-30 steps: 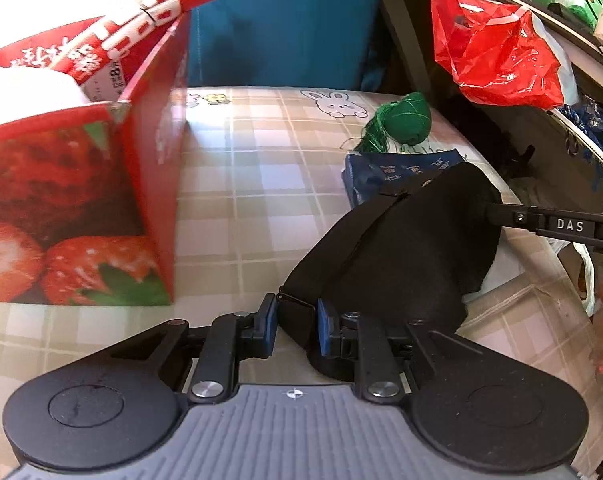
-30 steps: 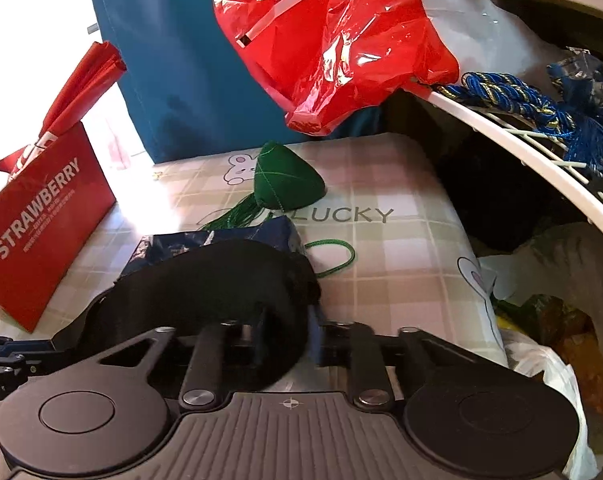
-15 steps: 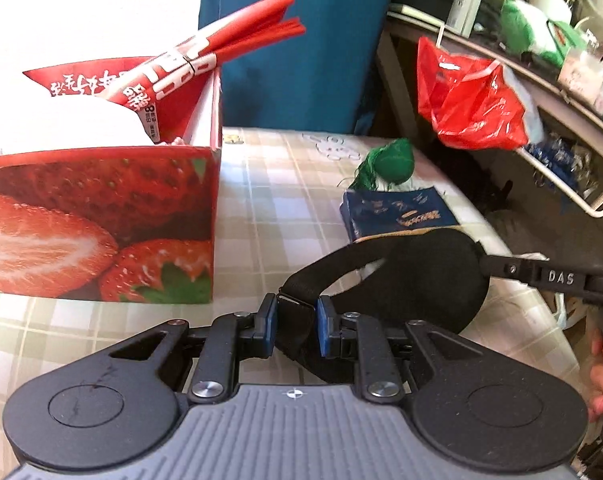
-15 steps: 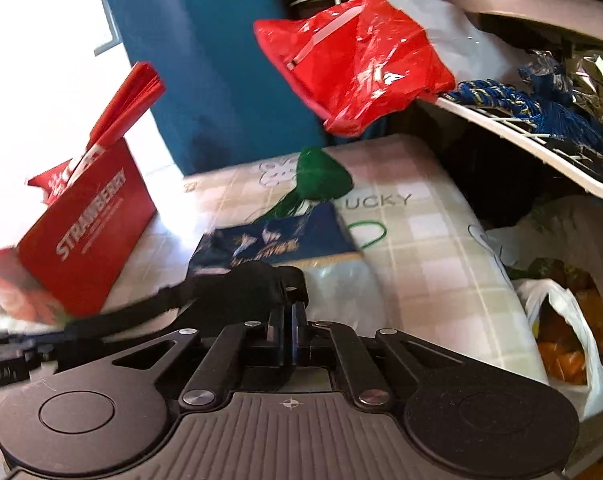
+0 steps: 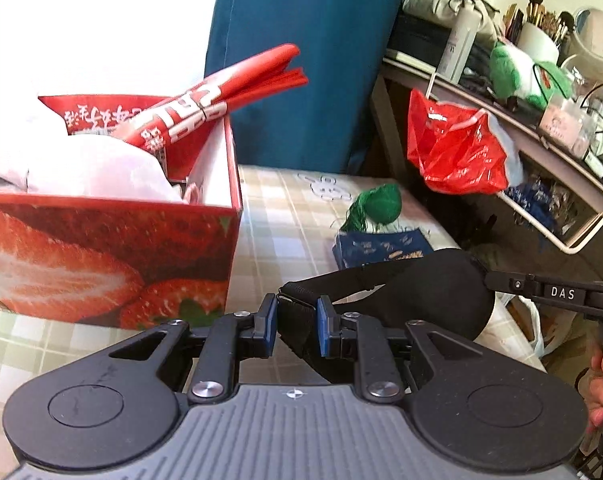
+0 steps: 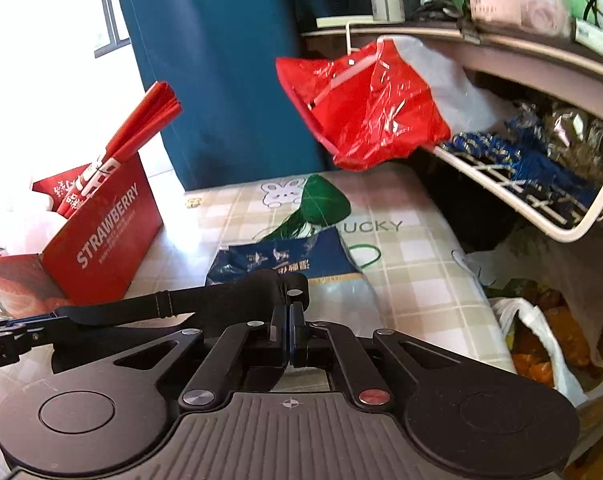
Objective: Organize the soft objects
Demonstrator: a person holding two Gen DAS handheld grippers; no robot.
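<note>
Open checked tabletop (image 5: 285,216) ahead of you.
The strawberry box (image 5: 113,256) blocks your left; green pouch (image 5: 381,202) and blue packet (image 5: 381,244) crowd the right.

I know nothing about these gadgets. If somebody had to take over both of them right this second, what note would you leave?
Left gripper: shut on the strap end of the black eye mask.
Right gripper: shut on the mask's other end, so the mask hangs stretched between the two, off the checked table.
Strawberry box: open, on the left, with white soft things and a red bag already inside.
On the table beyond: a blue packet and a green tasselled pouch.
Done: mask picked up.
Left: probably carry it to the box, then deal with the packet and pouch.
</note>
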